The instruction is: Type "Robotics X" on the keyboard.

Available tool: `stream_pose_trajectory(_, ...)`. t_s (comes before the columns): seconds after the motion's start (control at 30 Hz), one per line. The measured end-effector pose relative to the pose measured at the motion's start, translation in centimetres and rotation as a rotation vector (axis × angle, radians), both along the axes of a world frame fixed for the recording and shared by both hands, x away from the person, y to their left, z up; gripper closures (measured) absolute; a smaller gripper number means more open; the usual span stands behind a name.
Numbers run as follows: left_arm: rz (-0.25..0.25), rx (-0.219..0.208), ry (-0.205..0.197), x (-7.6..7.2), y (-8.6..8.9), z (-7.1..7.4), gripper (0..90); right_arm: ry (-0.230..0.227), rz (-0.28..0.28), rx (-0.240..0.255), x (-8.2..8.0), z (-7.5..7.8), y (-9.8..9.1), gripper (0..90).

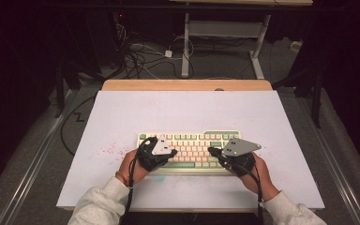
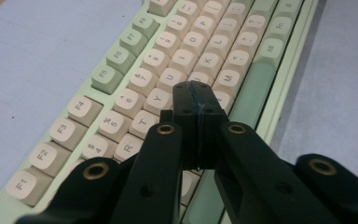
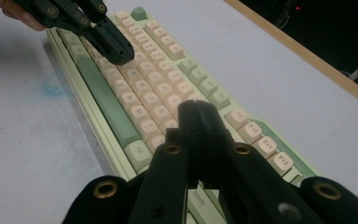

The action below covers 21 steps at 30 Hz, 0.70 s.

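Observation:
A pale green keyboard point(image 1: 190, 137) with cream and green keys lies across the middle of the white table top. My left gripper point(image 1: 174, 153) hovers over its left half with jaws pressed together and nothing between them. In the left gripper view the keyboard point(image 2: 121, 60) runs ahead, and the left gripper point(image 2: 196, 93) has its tip low over the letter keys near the space bar. My right gripper point(image 1: 210, 150) is over the right half, also shut and empty. In the right gripper view its tip point(image 3: 196, 109) sits above the keyboard point(image 3: 140, 93), with the left gripper point(image 3: 119, 53) farther along. Whether either tip touches a key I cannot tell.
The white table top point(image 1: 183, 112) has a wooden strip point(image 1: 187, 85) along its far edge. Red specks point(image 1: 108, 150) mark it left of the keyboard, and a blue smear point(image 3: 51, 86) lies near the front. Cables point(image 1: 140, 61) and a desk frame point(image 1: 215, 33) stand on the floor beyond.

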State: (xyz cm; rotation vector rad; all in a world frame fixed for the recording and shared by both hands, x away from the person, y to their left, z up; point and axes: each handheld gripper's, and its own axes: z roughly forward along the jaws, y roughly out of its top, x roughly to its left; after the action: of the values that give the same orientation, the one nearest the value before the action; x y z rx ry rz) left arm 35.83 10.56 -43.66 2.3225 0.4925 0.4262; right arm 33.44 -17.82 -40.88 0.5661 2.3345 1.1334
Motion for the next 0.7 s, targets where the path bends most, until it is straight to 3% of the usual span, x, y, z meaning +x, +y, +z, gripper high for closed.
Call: stream_pose_trajectory(0.7,0.053,-0.057,-0.056,-1.2,3.1,0.7,87.9,0.01,0.001,0.001,0.2,-0.1,0.1,90.0)
